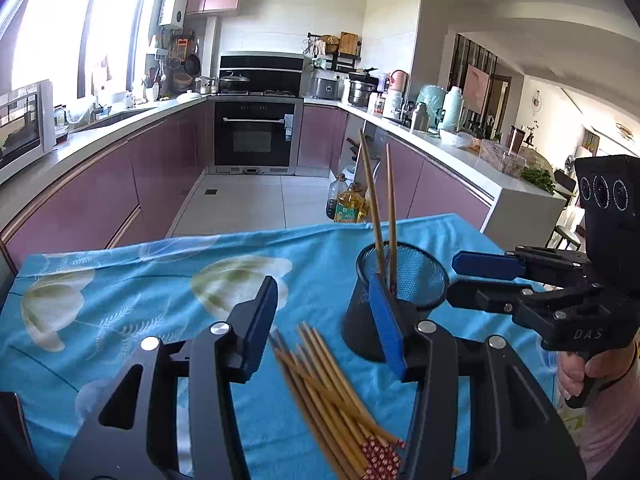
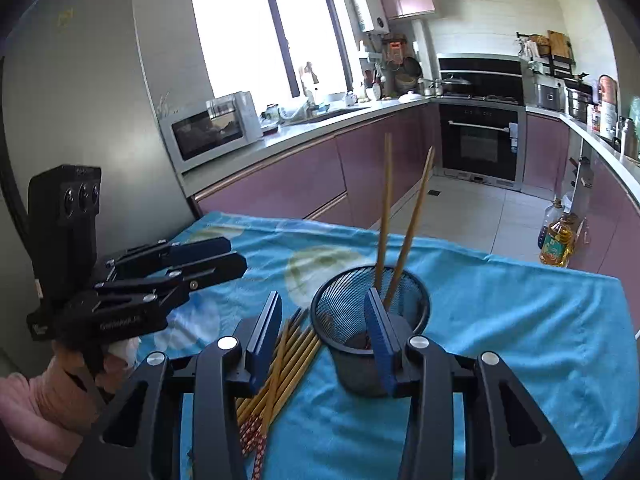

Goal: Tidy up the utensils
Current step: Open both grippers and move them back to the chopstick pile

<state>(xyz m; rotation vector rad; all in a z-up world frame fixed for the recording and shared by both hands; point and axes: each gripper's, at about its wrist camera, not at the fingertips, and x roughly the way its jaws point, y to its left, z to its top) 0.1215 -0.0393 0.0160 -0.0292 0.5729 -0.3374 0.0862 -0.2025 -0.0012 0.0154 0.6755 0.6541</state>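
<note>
Chopsticks: two point(image 2: 394, 216) stood upright in the mesh cup point(image 2: 370, 320) on the blue cloth point(image 2: 520, 320), so the job had begun. The rest, a loose bundle point(image 1: 332, 392), lay flat on the cloth just beside the cup & had yet to go in. Left gripper point(image 1: 326, 320) & right gripper point(image 2: 326, 344) both had jaws apart, w/ nothing between the pads.

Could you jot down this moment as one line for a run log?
holder: two chopsticks upright inside | loose chopsticks: on cloth beside it | left tongs: open, empty | right tongs: open, empty
</note>
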